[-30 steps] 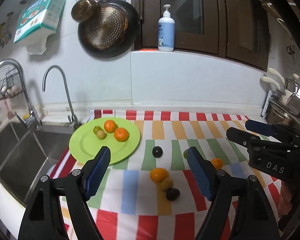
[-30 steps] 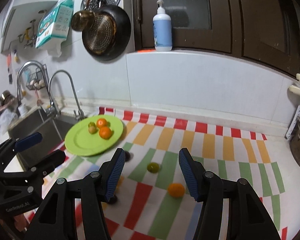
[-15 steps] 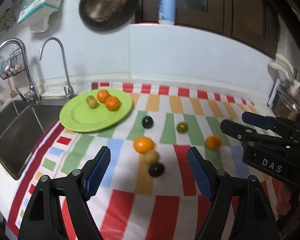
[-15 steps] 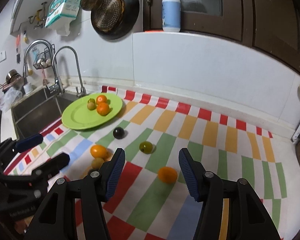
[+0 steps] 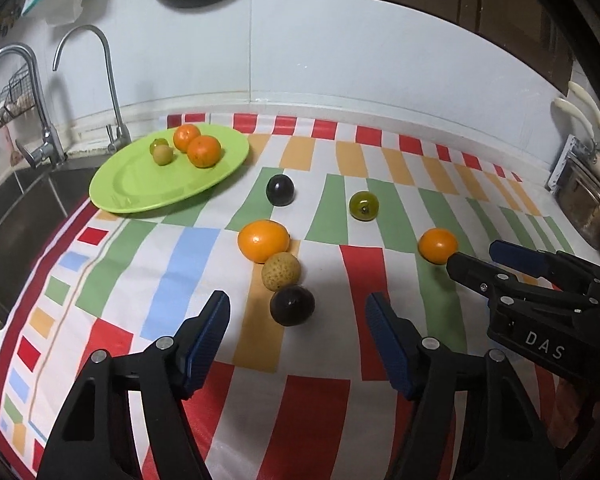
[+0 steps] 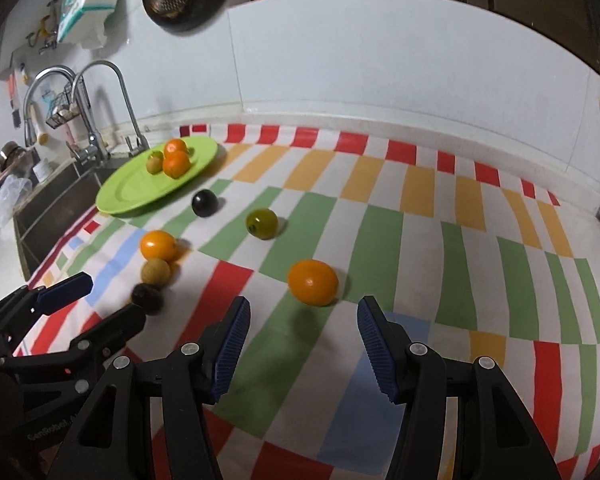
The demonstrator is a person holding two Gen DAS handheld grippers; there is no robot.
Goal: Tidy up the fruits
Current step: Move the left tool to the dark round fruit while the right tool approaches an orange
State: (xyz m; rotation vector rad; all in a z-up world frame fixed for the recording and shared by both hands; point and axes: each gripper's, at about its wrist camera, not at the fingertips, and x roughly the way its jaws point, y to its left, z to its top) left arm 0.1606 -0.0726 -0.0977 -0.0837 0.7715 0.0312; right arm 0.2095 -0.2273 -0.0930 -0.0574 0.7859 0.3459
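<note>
While the green plate (image 5: 140, 196) beside the sink held four fruits, six lay loose on the striped cloth (image 5: 320, 400). Left gripper (image 5: 298, 340) closing, empty, near the dark plum (image 5: 292, 305); right gripper (image 6: 302, 344) apart, empty, before an orange (image 6: 313, 282). Top bottle cut off.

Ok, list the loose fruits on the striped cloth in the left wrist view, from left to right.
Large orange citrus, speckled tan round fruit, green round fruit, small orange citrus; the two dark round fruits overlap these in order, so they are left out.
</note>
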